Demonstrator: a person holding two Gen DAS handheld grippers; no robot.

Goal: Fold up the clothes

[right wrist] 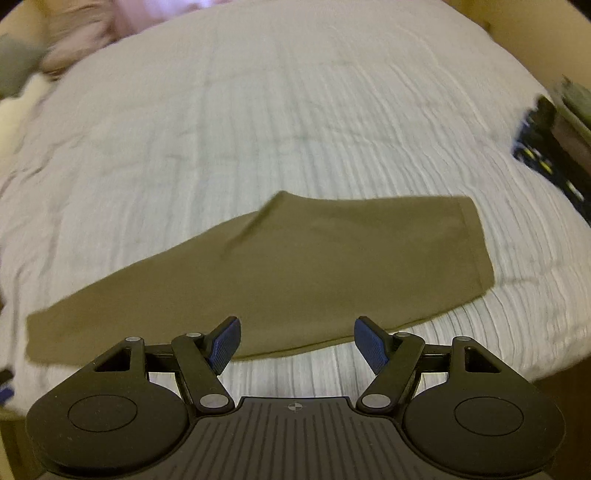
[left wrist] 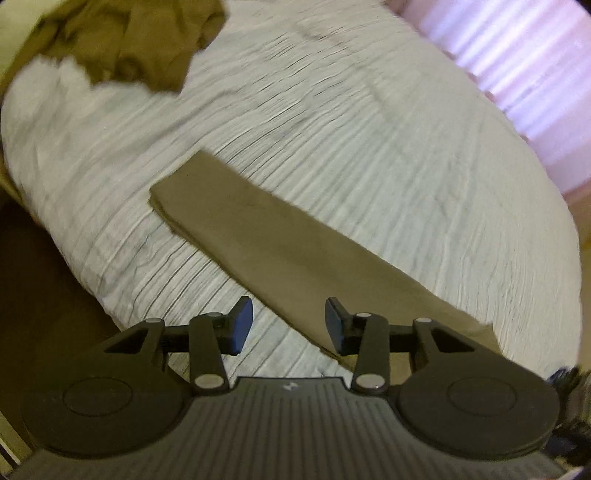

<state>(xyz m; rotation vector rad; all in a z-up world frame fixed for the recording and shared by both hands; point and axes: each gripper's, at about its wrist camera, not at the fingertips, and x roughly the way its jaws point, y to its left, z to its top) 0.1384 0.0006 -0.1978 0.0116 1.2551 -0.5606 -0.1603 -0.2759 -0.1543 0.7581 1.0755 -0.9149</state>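
— Olive garment (right wrist: pixel 280 273), where is it?
— Folded into a long strip, flat on the white ribbed bedspread (right wrist: pixel 295 110).
— And the grippers?
— Left gripper (left wrist: pixel 289 325) and right gripper (right wrist: pixel 297 345) both hover over it, jaws apart, empty (a crumpled brown pile (left wrist: pixel 129 40) lies well apart).

R gripper (right wrist: pixel 295 341) hangs w/ jaws spread wide, nothing btwn the blue pads (right wrist: pixel 224 345), just above near edge of olive garment (right wrist: pixel 295 266). Garment lies flat on white ribbed bedspread (right wrist: pixel 277 110), folded into a long strip w/ hem at right end. Frame blurred; pink fabric (right wrist: pixel 110 22) at far left corner
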